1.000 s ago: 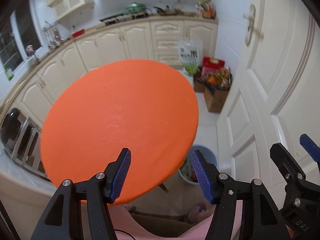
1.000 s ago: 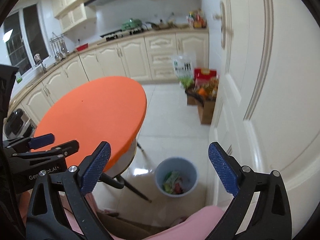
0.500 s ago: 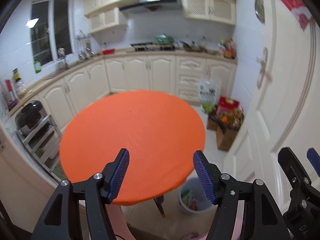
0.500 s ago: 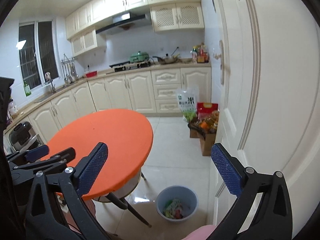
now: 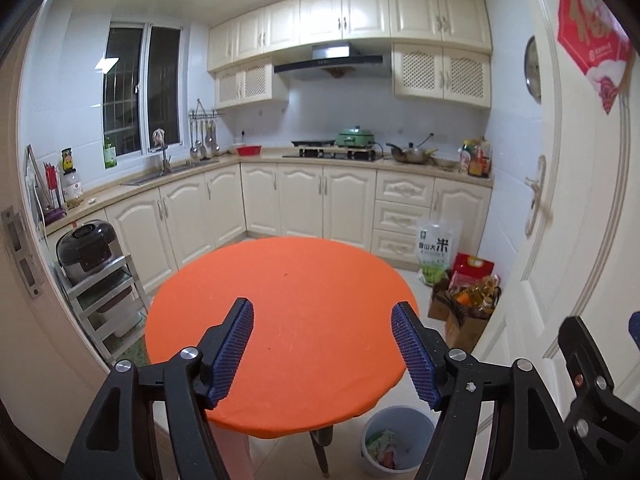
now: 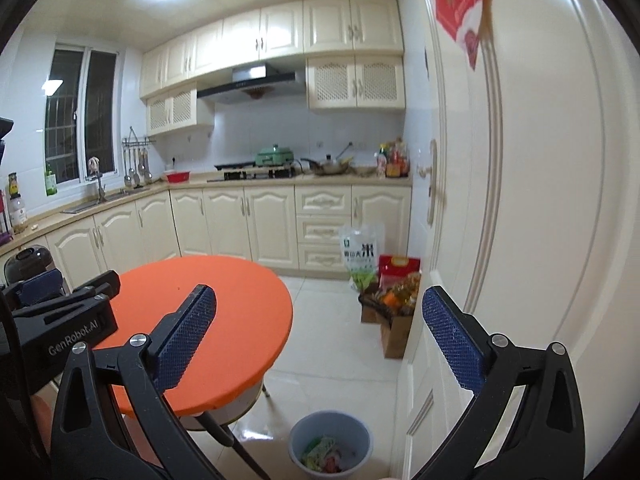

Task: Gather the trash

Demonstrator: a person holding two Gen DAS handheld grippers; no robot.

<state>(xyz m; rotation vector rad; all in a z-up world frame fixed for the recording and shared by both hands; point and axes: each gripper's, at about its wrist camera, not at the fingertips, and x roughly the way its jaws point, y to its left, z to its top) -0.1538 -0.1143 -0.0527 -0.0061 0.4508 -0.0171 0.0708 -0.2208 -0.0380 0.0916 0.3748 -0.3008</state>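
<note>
Between the blue ribbed pads of the left gripper (image 5: 323,354), whose jaws were opening, nothing was held; the right gripper (image 6: 320,340) stood wide and empty too. Beyond them the round orange table (image 5: 304,304) looked bare. Crumpled wrappers (image 6: 326,458) already lay in the pale blue plastic bin (image 6: 298,438) on the floor, so collecting seemed largely finished.

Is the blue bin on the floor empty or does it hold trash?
Holds trash: crumpled wrappers lie inside the blue bin, beside the orange table.
</note>
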